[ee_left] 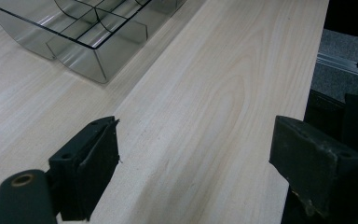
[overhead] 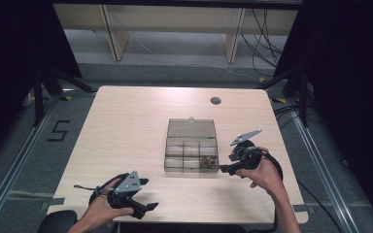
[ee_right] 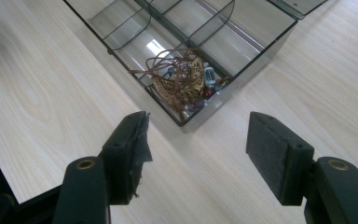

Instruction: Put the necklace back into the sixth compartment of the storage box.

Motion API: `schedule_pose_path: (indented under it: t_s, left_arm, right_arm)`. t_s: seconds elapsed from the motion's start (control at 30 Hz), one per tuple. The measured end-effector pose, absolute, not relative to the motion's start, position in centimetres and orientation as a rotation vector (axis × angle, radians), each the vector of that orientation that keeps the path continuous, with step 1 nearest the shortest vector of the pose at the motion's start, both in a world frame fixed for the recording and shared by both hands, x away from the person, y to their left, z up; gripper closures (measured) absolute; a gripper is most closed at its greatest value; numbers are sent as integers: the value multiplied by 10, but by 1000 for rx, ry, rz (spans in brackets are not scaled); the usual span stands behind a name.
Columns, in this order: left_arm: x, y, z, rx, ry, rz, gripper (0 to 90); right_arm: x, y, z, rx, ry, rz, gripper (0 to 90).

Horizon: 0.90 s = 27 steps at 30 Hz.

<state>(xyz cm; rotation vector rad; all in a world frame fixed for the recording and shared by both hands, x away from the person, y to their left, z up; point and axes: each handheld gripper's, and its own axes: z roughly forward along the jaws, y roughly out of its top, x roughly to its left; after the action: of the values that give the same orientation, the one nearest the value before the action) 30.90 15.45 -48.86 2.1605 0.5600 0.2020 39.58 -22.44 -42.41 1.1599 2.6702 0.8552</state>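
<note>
Your right tongs (ee_right: 196,149) stand spread with nothing between the pads, hovering just off the near right corner of the clear compartment box (ee_right: 256,63). Straight ahead of them, in that corner compartment, lies the tangle of brown cord and beads (ee_right: 182,77), a loose knot with a tan lattice piece and a few coloured beads tucked against the wall. From the high view the right tongs (overhead: 229,167) sit just beside the box (overhead: 192,153) on its right side, pointing in toward it, and the jewellery (overhead: 206,162) is in the front right cell, the one nearest them.

The relation to mind is this: the tangle lies forward of the right tongs and below the box's rim, so the wall stands between pads and cord. I judge that you will need to come over the rim and down, not straight in. The bundle has no clear long axis; the cord loops spread toward the far side of the cell.

Your left tongs (overhead: 143,194) are spread too, empty, resting low near the front edge of the table (overhead: 126,126), well apart from the box. In the left gripper view the box (ee_left: 93,42) shows far off at upper left. The right hand is plainly the nearer one.

The lid (overhead: 192,128) is open and lies back behind the box.
</note>
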Motion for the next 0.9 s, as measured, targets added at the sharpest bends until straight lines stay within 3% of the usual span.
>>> schedule_pose_path:
  t_s: [0.9]
  left_arm:
    - [308, 154, -489, 2161, 563, 214, 151]
  right_arm:
    - [377, -224, -443, 1118, 2647, 960, 343]
